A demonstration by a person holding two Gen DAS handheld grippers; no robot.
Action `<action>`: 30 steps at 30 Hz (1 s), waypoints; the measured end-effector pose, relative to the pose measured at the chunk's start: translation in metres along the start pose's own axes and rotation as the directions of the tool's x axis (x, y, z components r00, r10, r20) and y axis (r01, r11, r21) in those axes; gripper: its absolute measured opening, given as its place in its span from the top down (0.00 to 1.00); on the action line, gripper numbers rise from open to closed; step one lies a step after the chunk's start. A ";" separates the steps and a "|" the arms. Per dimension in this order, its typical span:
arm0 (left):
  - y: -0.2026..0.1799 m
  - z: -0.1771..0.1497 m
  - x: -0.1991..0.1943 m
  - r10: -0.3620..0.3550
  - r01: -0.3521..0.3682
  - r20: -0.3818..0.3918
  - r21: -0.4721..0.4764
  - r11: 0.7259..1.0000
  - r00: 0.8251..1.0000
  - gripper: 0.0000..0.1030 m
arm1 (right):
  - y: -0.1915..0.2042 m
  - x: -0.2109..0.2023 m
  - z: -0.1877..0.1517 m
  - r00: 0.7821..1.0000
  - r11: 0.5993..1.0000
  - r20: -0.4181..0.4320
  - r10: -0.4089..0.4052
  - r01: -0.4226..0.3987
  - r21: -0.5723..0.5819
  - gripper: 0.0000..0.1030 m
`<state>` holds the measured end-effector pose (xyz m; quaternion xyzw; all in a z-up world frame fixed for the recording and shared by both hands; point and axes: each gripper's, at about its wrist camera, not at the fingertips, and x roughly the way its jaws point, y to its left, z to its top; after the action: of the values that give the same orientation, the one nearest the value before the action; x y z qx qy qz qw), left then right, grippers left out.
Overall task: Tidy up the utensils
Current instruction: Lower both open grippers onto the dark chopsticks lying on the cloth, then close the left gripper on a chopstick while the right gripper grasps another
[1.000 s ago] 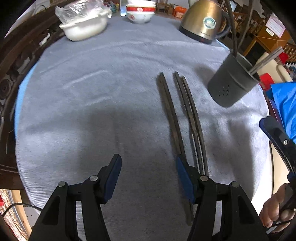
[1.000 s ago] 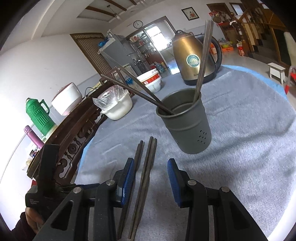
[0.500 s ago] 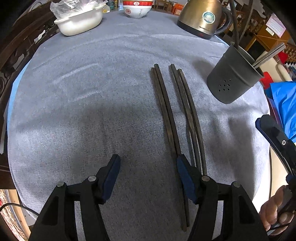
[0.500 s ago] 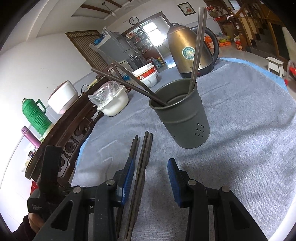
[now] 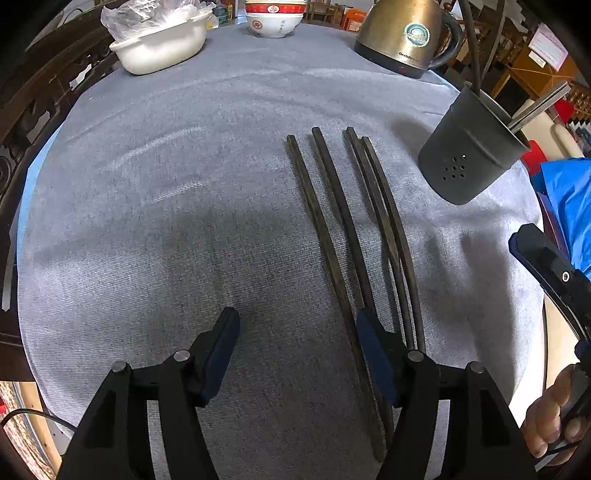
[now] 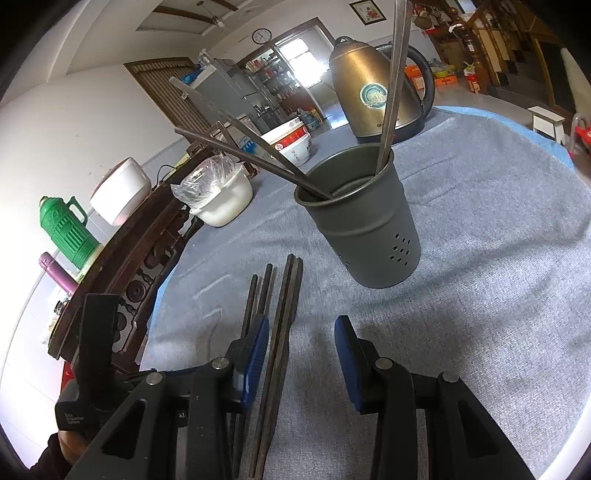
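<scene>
Both the left gripper (image 5: 297, 354) and right gripper (image 6: 301, 356) gape, released; the right may snag both touching chopsticks (image 6: 282, 332) near the holder (image 6: 364, 225)

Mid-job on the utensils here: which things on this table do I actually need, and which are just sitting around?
Job things:
- four dark chopsticks lying loose on the cloth
- grey holder cup, with some sticks already in it
- left tool and right tool, both open

Just lying about:
- brass kettle
- red-and-white bowl
- white bowl with plastic bag
- green thermos
</scene>
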<state>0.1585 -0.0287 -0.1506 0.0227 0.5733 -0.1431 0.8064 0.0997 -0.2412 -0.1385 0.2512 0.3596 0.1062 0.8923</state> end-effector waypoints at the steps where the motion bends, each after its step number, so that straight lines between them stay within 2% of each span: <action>1: 0.001 -0.001 0.000 0.000 0.000 0.003 0.005 1.000 1.000 0.34 | 0.001 0.000 0.000 1.000 1.000 -0.002 -0.001 0.001 -0.004 0.60; 8: 0.008 -0.006 -0.002 -0.007 0.007 0.019 0.031 0.999 1.000 0.35 | 0.011 0.016 0.002 0.999 0.999 -0.038 -0.022 0.021 -0.032 0.61; 10: 0.009 -0.007 -0.002 -0.016 0.015 0.027 0.043 0.999 1.000 0.41 | 0.019 0.025 0.005 0.998 0.998 -0.047 -0.028 0.025 -0.062 0.63; 15: 0.006 -0.006 -0.004 -0.064 0.060 0.038 0.107 0.993 0.997 0.66 | 0.035 0.052 0.012 0.995 0.992 -0.080 -0.061 0.051 -0.116 0.74; 18: 0.002 -0.003 -0.005 -0.086 0.079 0.040 0.151 0.985 0.995 0.76 | 0.039 0.069 0.013 0.991 0.988 -0.104 -0.089 0.075 -0.136 0.80; 21: 0.000 -0.002 -0.005 -0.100 0.092 0.032 0.196 0.976 0.994 0.82 | 0.040 0.085 0.013 0.984 0.984 -0.132 -0.124 0.104 -0.145 0.84; 30: 0.008 -0.009 -0.009 -0.140 0.130 0.013 0.299 0.945 0.990 0.82 | 0.032 0.106 0.016 0.965 0.978 -0.189 -0.182 0.157 -0.137 0.87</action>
<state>0.1494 -0.0178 -0.1465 0.1021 0.5317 -0.2828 0.7917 0.1863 -0.1809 -0.1745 0.1528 0.4608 0.0759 0.8709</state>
